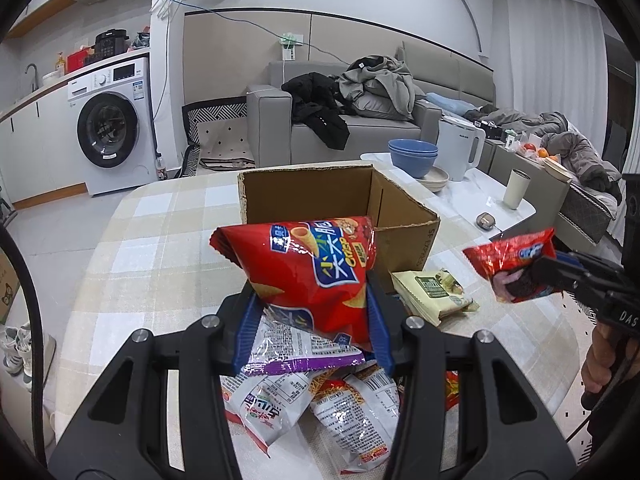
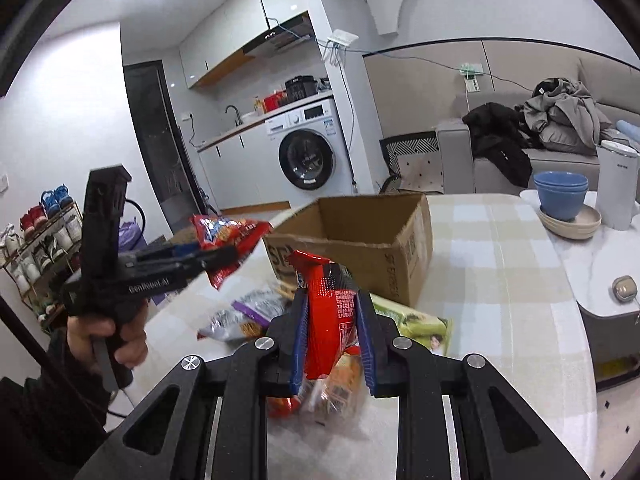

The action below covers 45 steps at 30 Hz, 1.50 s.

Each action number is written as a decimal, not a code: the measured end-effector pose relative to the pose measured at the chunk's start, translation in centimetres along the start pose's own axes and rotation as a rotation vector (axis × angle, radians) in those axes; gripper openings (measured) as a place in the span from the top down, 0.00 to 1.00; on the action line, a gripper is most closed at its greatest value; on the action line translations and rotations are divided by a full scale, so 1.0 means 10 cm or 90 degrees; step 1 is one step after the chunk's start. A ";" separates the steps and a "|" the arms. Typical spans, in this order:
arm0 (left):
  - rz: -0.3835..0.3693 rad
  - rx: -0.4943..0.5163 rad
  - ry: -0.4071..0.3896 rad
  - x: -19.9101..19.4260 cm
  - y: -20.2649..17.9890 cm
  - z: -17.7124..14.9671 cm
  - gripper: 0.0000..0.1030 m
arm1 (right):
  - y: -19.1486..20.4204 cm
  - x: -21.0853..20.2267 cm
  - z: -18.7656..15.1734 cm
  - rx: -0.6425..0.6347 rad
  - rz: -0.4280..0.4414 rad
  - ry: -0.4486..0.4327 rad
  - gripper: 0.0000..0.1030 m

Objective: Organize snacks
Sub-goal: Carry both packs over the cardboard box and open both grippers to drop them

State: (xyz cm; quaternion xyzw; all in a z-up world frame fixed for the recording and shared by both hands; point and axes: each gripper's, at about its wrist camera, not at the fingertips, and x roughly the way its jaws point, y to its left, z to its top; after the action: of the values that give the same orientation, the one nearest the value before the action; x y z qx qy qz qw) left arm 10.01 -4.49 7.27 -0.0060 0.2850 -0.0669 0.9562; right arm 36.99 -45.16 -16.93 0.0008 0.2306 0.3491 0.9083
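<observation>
**Both tongs loaded, box ahead**

The left tongs (image 1: 316, 300) are clamped on a red crisp bag (image 1: 312, 264), held clear of the worktop (image 1: 160, 232). The right tongs (image 2: 332, 332) grip a smaller red snack packet (image 2: 328, 312), also lifted. The open cardboard box (image 1: 320, 196) stands just beyond both sets of tongs and looks empty from here. More snack packets (image 1: 312, 400) lie below the left tongs. The step in hand appears to be carrying; next, each bag needs moving forward over the box rim before release.

"CRISP" stands on the red chip bag (image 1: 320, 268); "SF EXPRESS" on the cardboard box (image 1: 416, 240); "GenRobot.AI" on the left claw (image 2: 216, 258).
</observation>
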 end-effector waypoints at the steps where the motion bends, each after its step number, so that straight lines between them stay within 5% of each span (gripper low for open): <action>1: 0.000 -0.001 -0.001 0.01 0.00 0.02 0.57 | 0.02 0.00 0.04 0.000 0.000 -0.007 0.79; 11: -0.001 -0.012 -0.014 0.02 0.00 0.18 0.57 | 0.20 0.15 0.41 0.004 0.009 -0.042 0.78; 27: 0.003 -0.047 -0.016 0.24 0.28 0.54 0.57 | 0.20 0.67 0.71 0.015 -0.012 -0.020 0.78; 45: 0.023 -0.039 0.011 0.95 0.51 0.77 0.57 | 0.01 1.17 0.77 0.022 -0.047 0.025 0.78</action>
State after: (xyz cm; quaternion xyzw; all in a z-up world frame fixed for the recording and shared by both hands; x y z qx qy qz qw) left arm 22.74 -0.86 8.30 -0.0298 0.2950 -0.0411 0.9542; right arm 47.72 -36.45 -14.92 0.0010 0.2539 0.3113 0.9158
